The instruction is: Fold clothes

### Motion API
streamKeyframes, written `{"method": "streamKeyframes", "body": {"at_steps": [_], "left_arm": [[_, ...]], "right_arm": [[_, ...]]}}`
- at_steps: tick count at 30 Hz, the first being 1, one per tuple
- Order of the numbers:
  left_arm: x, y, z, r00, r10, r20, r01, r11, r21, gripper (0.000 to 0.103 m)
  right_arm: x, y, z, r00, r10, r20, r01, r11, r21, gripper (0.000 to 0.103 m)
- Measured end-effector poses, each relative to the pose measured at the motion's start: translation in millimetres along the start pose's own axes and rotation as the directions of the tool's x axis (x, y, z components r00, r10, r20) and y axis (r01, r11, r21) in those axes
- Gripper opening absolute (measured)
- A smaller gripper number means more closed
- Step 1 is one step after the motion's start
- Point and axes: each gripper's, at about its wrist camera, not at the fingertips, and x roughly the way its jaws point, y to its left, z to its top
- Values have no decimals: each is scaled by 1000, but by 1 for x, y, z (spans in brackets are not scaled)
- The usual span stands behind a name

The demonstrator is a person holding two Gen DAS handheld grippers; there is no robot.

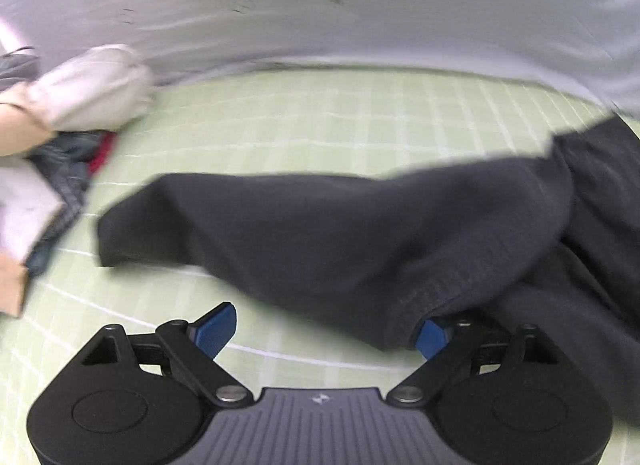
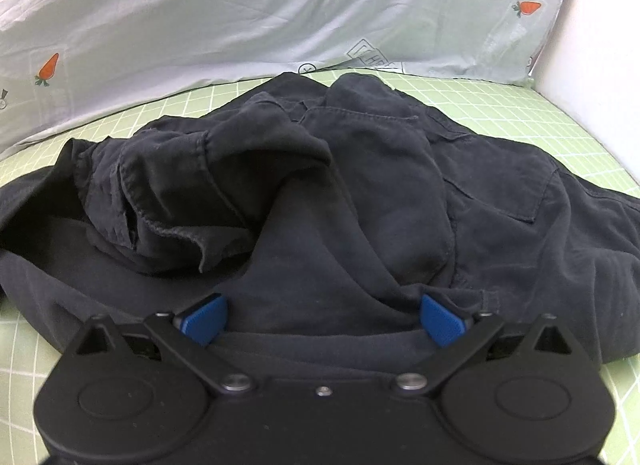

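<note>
Green grid-check bed sheet [image 2: 520, 113] underneath everything. Crumpled dark garment [image 2: 360, 193] lies on it, pale carrot-print quilt [image 2: 280, 5] behind. Other clothes [image 1: 68, 113] piled left.

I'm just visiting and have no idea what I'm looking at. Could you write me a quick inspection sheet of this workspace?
Surface: green grid-patterned sheet, mostly bare in the left wrist view.
Job's things: dark crumpled garment, unfolded, with seams and a pocket showing; one dark fabric section stretches out flat.
Clutter: pile of other clothes at the left edge, pale, denim-blue and red pieces.
Grippers: left gripper wide open at the fabric's edge, gripping nothing; right gripper wide open over the garment, its pads not pressing on it.
Cables: nothing seen.
Surroundings: pale carrot-print bedding behind; white wall at right.
</note>
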Motion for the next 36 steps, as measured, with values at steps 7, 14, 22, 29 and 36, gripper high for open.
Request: {"method": "streamKeyframes", "body": {"at_steps": [7, 14, 22, 29, 36], "left_arm": [[-19, 23, 26, 976, 135, 168, -136, 991, -6, 91], [-39, 41, 83, 899, 251, 360, -256, 966, -33, 91], [17, 58, 127, 929, 264, 260, -285, 957, 46, 92], [34, 72, 114, 968, 157, 198, -185, 974, 133, 92], [54, 102, 159, 993, 12, 115, -34, 980, 195, 96]], "right_arm": [[-2, 3, -1, 1000, -20, -2, 20, 1000, 9, 103], [-1, 4, 3, 999, -36, -11, 36, 999, 27, 103], [7, 12, 6, 996, -88, -22, 89, 995, 48, 103], [10, 22, 6, 989, -144, -37, 145, 989, 29, 103], [16, 35, 8, 985, -163, -59, 163, 987, -6, 103]]}}
